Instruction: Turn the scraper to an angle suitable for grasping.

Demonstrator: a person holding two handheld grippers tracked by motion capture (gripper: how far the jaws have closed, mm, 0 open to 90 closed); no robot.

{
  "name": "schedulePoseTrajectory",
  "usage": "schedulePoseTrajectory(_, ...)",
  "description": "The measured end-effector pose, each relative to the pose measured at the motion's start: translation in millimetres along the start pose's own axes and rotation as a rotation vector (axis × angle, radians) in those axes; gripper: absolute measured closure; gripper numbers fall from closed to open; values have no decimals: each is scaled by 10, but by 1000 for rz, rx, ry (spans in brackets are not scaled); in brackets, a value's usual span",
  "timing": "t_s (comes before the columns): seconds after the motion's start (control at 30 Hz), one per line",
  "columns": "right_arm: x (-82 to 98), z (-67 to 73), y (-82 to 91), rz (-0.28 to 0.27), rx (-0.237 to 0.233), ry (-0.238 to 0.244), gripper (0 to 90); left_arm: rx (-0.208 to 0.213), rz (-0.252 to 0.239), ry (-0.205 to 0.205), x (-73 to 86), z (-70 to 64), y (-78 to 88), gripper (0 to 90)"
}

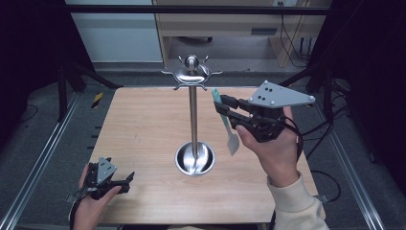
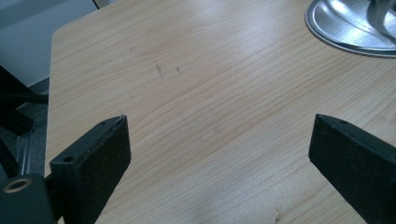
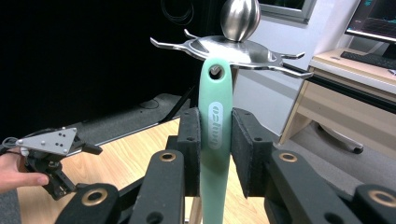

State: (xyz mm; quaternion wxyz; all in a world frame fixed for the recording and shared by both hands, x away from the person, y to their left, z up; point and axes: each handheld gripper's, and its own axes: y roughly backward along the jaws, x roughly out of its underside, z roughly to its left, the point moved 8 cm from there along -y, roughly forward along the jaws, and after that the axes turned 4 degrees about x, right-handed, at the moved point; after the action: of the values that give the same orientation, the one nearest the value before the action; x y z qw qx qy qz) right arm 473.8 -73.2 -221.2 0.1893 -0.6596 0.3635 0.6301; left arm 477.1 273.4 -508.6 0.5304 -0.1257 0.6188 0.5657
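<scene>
Gripping a mint-green spatula [image 3: 215,126] by its handle, the right gripper [image 1: 229,109] lifts its hanging hole toward a hook on the steel utensil stand [image 1: 193,115] at the tabletop's centre. The left gripper [image 1: 125,181] rests wide open and empty near the front-left corner, leaving the stand clear.

Left claw [image 1: 125,182] rests low with jaws wide apart; right claw [image 1: 225,109] is raised, jaws clamped.

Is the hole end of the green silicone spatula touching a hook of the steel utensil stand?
Cannot tell. In the right gripper view the green silicone spatula overlaps the steel utensil stand top, yet contact there stays unclear.
</scene>
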Motion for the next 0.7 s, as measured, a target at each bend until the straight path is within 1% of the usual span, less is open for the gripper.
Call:
schedulePoseTrajectory(0.23, -24, 21, -29, -2, 0, 0, 741, 3, 10, -10, 6, -7, -10, 45)
schedulePoseTrajectory(0.57, -25, 40, -94, 10, -2, -2, 740, 4, 15, -13, 11, -13, -20, 46)
schedulePoseTrajectory(0.7, -27, 39, -100, 11, 12, 3, 740, 5, 18, -14, 16, -17, -23, 46)
